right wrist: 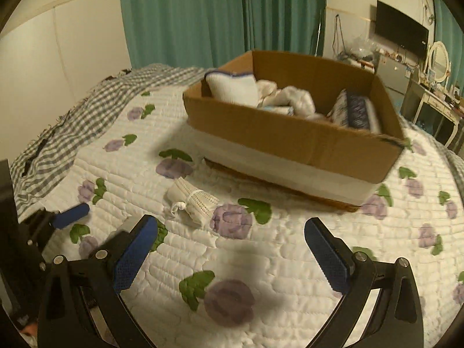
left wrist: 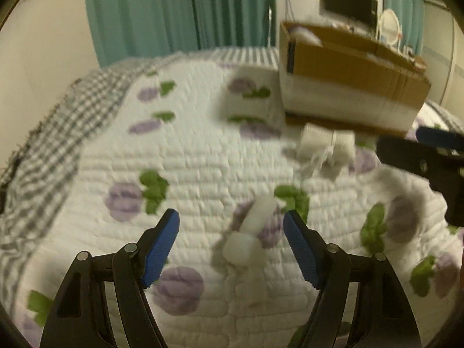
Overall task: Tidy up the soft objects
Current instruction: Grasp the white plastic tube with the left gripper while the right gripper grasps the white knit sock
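while both tongs hung tilted down over the bed, nothing sat between the blue pads of either one. the left tongs (left wrist: 231,240) stood open above the white quilt (left wrist: 188,162) printed with purple flowers and green leaves. a small white soft roll (left wrist: 252,229), blurred, lay on the quilt in the gap between the pads, and they did not press it. the right tongs (right wrist: 231,253) stood open too, over bare quilt with a dark shadow beneath them. a white bundle tied with a cord (right wrist: 192,200) lay on the quilt beyond the right tongs, just beside the near corner of a cardboard box (right wrist: 290,139). the box sat on the bed and held more soft things: a white folded piece with a dark edge (right wrist: 232,85) at its far left corner, crumpled white cloth (right wrist: 293,100) in the middle, and a dark patterned piece (right wrist: 355,110) toward the right. a grey checked blanket (right wrist: 78,124) lay along the far left side of the bed, and green curtains (right wrist: 220,14) hung behind. in the left view the right tongs showed at the right edge, near the bundle.
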`<act>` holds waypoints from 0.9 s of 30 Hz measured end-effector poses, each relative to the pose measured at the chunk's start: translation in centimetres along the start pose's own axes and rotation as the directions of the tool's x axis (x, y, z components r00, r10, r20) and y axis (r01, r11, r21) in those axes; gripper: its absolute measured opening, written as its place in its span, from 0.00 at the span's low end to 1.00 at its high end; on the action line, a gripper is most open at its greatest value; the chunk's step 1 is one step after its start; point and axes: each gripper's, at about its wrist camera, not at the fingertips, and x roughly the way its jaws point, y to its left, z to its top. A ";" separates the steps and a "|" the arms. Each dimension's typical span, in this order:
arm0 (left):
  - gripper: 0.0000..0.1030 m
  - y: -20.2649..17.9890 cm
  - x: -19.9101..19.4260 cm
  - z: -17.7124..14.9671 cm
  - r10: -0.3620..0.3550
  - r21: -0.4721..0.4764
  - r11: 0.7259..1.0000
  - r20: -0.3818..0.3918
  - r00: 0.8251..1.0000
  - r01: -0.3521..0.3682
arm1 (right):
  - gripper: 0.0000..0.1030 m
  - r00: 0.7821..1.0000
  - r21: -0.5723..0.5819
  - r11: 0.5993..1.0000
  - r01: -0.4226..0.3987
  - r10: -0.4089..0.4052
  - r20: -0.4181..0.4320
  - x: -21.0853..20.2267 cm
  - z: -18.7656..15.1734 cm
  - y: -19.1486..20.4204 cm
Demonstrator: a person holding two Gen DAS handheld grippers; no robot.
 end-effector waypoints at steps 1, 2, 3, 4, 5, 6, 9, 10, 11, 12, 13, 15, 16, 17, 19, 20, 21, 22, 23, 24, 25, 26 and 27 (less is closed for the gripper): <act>0.71 -0.1 0.4 -0.2 -0.004 0.003 1.000 -0.023 1.000 0.005 | 0.99 1.000 -0.001 1.000 -0.003 0.003 -0.008 0.5 0.0 0.1; 0.71 -0.2 0.7 -0.4 -0.007 0.008 1.000 -0.045 0.999 0.007 | 0.99 1.000 -0.001 1.000 -0.008 0.008 -0.017 1.2 0.1 0.2; 0.71 -0.4 1.1 -0.6 -0.012 0.020 1.000 -0.064 0.998 0.013 | 0.99 1.000 0.000 1.000 -0.012 0.012 -0.023 1.5 0.1 0.4; 0.70 -0.5 1.4 -0.8 -0.017 0.026 0.999 -0.070 0.997 0.019 | 0.99 1.000 0.002 1.000 -0.017 0.017 -0.026 1.9 0.1 0.5; 0.69 -0.6 1.6 -0.9 -0.020 0.031 0.999 -0.074 0.997 0.023 | 0.99 0.999 0.003 1.000 -0.022 0.022 -0.029 2.3 0.2 0.6; 0.63 -0.6 1.8 -1.0 -0.025 0.035 0.999 -0.076 0.997 0.027 | 0.99 0.999 0.001 1.000 -0.025 0.025 -0.033 2.6 0.2 0.8; 0.38 -0.7 2.6 -1.3 -0.034 0.038 0.999 -0.090 0.995 0.038 | 0.99 0.999 -0.012 0.999 -0.030 0.029 -0.044 3.6 0.3 1.3; 0.31 -0.6 2.7 -1.4 -0.036 0.037 0.999 -0.094 0.995 0.040 | 0.99 0.998 -0.017 0.999 -0.031 0.030 -0.046 3.8 0.4 1.5; 0.29 -0.4 2.8 -1.6 -0.038 0.033 0.999 -0.095 0.995 0.042 | 0.99 0.998 -0.023 0.999 -0.032 0.031 -0.047 4.1 0.5 1.6; 0.28 -0.1 2.7 -1.6 -0.049 0.019 0.998 -0.098 0.994 0.052 | 0.99 0.998 -0.025 0.999 -0.036 0.034 -0.047 4.2 0.6 1.8; 0.27 0.1 2.8 -1.6 -0.060 0.008 0.998 -0.100 0.993 0.061 | 0.98 0.998 -0.027 0.999 -0.043 0.041 -0.048 4.4 0.7 1.9; 0.27 0.5 2.5 -1.5 -0.068 -0.010 0.998 -0.100 0.993 0.068 | 0.97 0.997 -0.031 0.998 -0.050 0.048 -0.052 5.0 0.9 2.1; 0.27 0.6 2.2 -1.4 -0.062 -0.013 0.998 -0.093 0.994 0.061 | 0.95 0.997 -0.031 0.998 -0.052 0.050 -0.054 5.2 1.0 2.2; 0.27 0.8 2.0 -1.2 -0.055 -0.016 0.998 -0.084 0.995 0.054 | 0.93 0.997 -0.030 0.998 -0.056 0.054 -0.058 5.5 1.0 2.2; 0.27 1.2 1.4 -1.0 -0.060 -0.032 0.998 -0.065 0.996 0.058 | 0.89 0.996 -0.029 0.998 -0.064 0.062 -0.069 6.2 1.1 2.4; 0.27 1.5 1.2 -0.8 -0.064 -0.043 0.997 -0.056 0.996 0.062 | 0.86 0.995 -0.030 0.997 -0.067 0.065 -0.075 6.6 1.2 2.5; 0.27 1.7 1.1 -0.6 -0.066 -0.051 0.997 -0.048 0.997 0.064 | 0.82 0.994 -0.031 0.997 -0.071 0.068 -0.082 7.0 1.2 2.7; 0.27 2.0 0.9 -0.5 -0.064 -0.057 0.996 -0.040 0.997 0.062 | 0.71 0.994 -0.031 0.997 -0.070 0.068 -0.081 7.1 1.1 2.7; 0.27 2.2 0.8 -0.4 -0.059 -0.061 0.997 -0.034 0.998 0.056 | 0.59 0.994 -0.031 0.997 -0.070 0.067 -0.081 7.3 1.1 2.7; 0.27 2.3 0.7 -0.2 -0.051 -0.063 0.997 -0.027 0.998 0.050 | 0.55 0.993 -0.031 0.996 -0.082 0.079 -0.082 7.3 1.0 2.7; 0.27 2.5 0.6 -0.2 -0.046 -0.063 0.997 -0.023 0.999 0.044 | 0.48 0.994 -0.032 0.996 -0.083 0.080 -0.078 7.2 0.9 2.7; 0.27 2.6 0.6 -0.1 -0.043 -0.064 0.997 -0.021 0.999 0.042 | 0.44 0.995 -0.034 0.997 -0.076 0.074 -0.069 7.0 0.8 2.7; 0.27 2.6 0.6 0.0 -0.041 -0.066 0.997 -0.017 0.999 0.040 | 0.41 0.995 -0.034 0.997 -0.076 0.073 -0.061 6.8 0.8 2.7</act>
